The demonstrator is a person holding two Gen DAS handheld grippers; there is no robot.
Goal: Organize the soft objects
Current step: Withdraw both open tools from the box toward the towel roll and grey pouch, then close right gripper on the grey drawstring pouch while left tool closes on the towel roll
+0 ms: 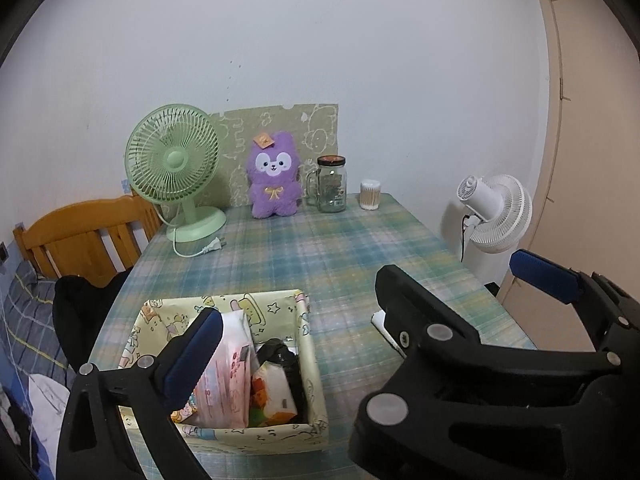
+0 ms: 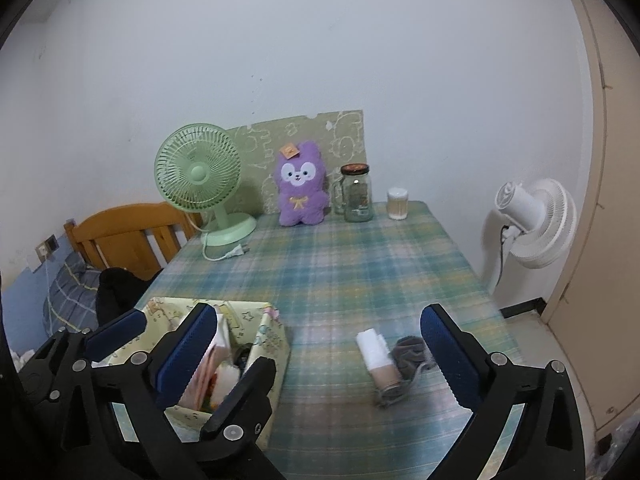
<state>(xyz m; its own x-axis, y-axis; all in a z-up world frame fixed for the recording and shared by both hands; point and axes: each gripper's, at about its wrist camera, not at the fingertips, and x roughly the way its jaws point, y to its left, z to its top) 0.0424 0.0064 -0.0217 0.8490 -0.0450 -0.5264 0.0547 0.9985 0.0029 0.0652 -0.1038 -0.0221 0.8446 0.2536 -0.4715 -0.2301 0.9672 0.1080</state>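
With both grippers' fingers (image 2: 448,356) spread and empty, the rolled socks (image 2: 394,364) at 5 o'clock on the counter (image 2: 360,272) look light and squashy, best pinched mid-roll.

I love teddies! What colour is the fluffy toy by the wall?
The plush toy is purple with a yellow bow, clearest in the left wrist view.

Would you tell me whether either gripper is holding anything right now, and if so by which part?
Nothing is held. The left gripper and right gripper are both open and empty; the socks lie loose on the table.
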